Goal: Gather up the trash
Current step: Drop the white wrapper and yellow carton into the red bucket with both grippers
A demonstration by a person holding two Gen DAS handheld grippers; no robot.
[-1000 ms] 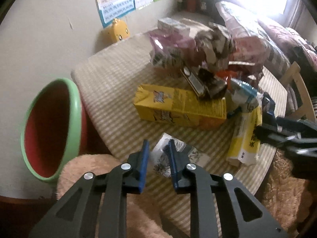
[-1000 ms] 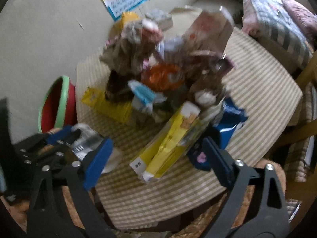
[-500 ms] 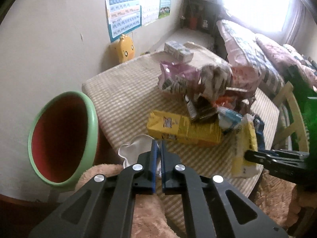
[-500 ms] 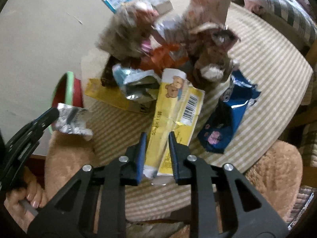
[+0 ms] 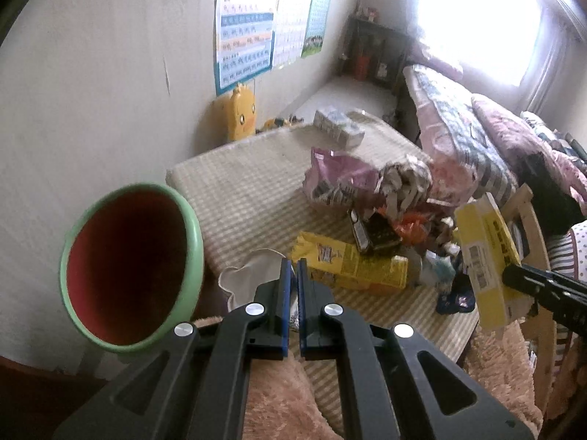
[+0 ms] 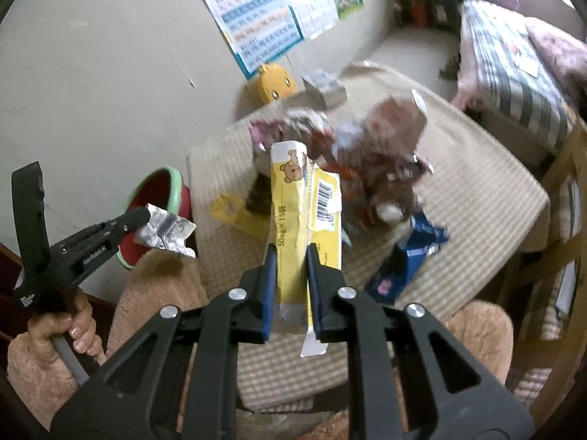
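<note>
Both tongs carry trash above a cluttered table (image 5: 238,190). The left tongs (image 5: 292,275) are clamped on a crumpled silver wrapper (image 6: 165,233), gripped by one edge so the rest hangs free; in the right wrist view it sits at nine o'clock, just in front of the green-rimmed bin (image 5: 128,267). The right tongs (image 6: 290,267) are clamped on a flattened yellow pack (image 6: 304,216), pinched near its lower end so it stands upright, clear of the pile (image 6: 359,154) of wrappers at twelve o'clock. A yellow carton (image 5: 352,267) and a blue packet (image 6: 407,256) lie on the striped cloth, not yet collected. The bin leans at the table's nine o'clock edge with its mouth tipped toward the person, apparently so that pieces can be dropped in with a short reach.
</note>
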